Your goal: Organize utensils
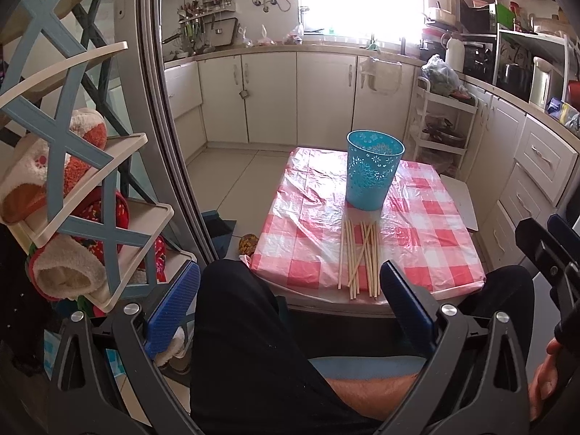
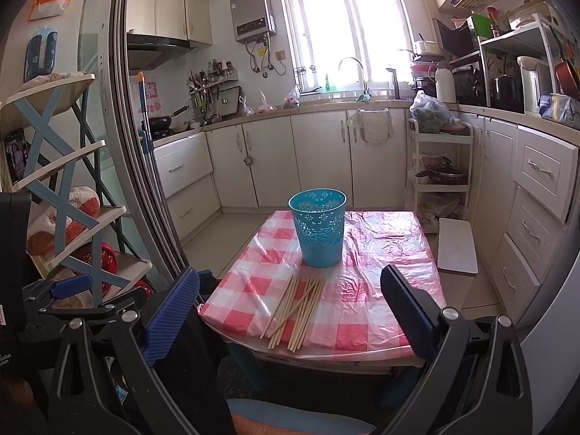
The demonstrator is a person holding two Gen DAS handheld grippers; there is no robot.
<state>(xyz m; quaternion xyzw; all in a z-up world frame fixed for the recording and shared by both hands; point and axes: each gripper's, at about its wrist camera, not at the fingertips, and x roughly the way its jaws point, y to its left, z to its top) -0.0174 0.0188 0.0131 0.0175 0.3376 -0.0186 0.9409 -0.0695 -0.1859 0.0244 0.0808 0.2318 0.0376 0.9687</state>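
Observation:
Several wooden chopsticks (image 1: 359, 257) (image 2: 295, 311) lie loose at the near edge of a small table under a red-and-white checked cloth (image 1: 427, 239) (image 2: 377, 261). Behind them stands an upright blue perforated cup (image 1: 373, 170) (image 2: 319, 226). My left gripper (image 1: 290, 304) is open, held back from the table above a person's dark-clothed leg, with nothing between its blue pads. My right gripper (image 2: 290, 311) is also open and short of the table's near edge, the chopsticks showing between its fingers. In the left wrist view the right gripper's body (image 1: 547, 253) shows at the right edge.
A rack of slippers (image 1: 72, 188) (image 2: 69, 224) and a sliding-door frame (image 1: 166, 127) stand close on the left. A white stool (image 2: 456, 246) sits right of the table. Kitchen cabinets (image 2: 319, 156) and a white trolley (image 2: 438, 159) line the back and right.

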